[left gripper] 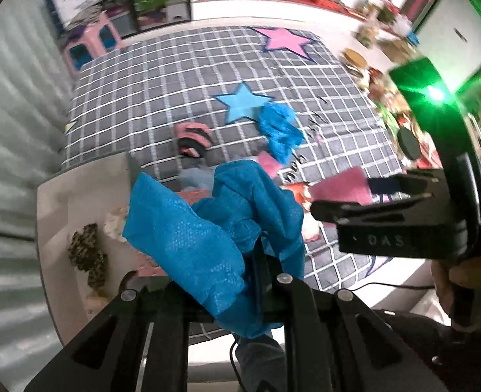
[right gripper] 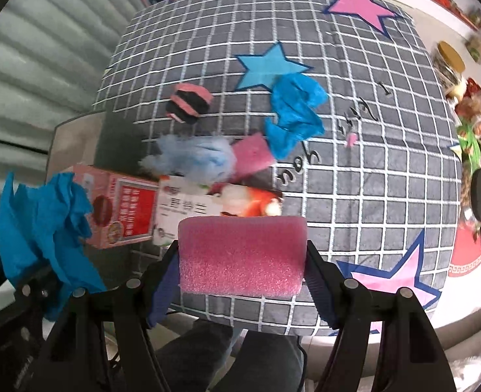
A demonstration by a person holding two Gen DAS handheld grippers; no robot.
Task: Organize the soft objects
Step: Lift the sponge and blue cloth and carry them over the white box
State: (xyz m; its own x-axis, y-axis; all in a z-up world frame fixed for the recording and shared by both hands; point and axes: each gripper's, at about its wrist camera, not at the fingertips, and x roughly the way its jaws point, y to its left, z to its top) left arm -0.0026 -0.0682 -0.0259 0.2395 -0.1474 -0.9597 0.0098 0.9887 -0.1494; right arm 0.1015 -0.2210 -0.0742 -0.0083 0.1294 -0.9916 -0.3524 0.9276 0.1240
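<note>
A pink sponge (right gripper: pixel 242 256) was pinched between the two fingers of the right gripper (right gripper: pixel 242 258). It was held by its short ends, so the soft block was squeezed a little and bulged out. It was held up above the grey checked blanket (right gripper: pixel 354 170), near the blanket's front edge. This was probably done so that it could be carried to a new place.

A crumpled blue cloth (left gripper: pixel 214 238) was pinched in the left gripper (left gripper: pixel 260 261), whose fingers were pressed tight together on it. The cloth was thin, so the fingers were almost touching. Most of the cloth hung loose and puffed out around the fingers. It was held over the near corner of the blanket, just beside a beige box (left gripper: pixel 77 202) with small things inside.

More soft things were left lying on the blanket. A second blue cloth (right gripper: pixel 294 114) was touching the blue star (right gripper: pixel 266 68). A second pink sponge (right gripper: pixel 251 155) was lying just beside it. A fluffy pale blue puff (right gripper: pixel 191 158) was touching that sponge. A pink and black striped ball (right gripper: pixel 188 103) was lying near them, a little apart. A red carton (right gripper: pixel 119 209) was lying at the blanket's edge.

The task looked only partly done, because so many soft things were not yet sorted.
</note>
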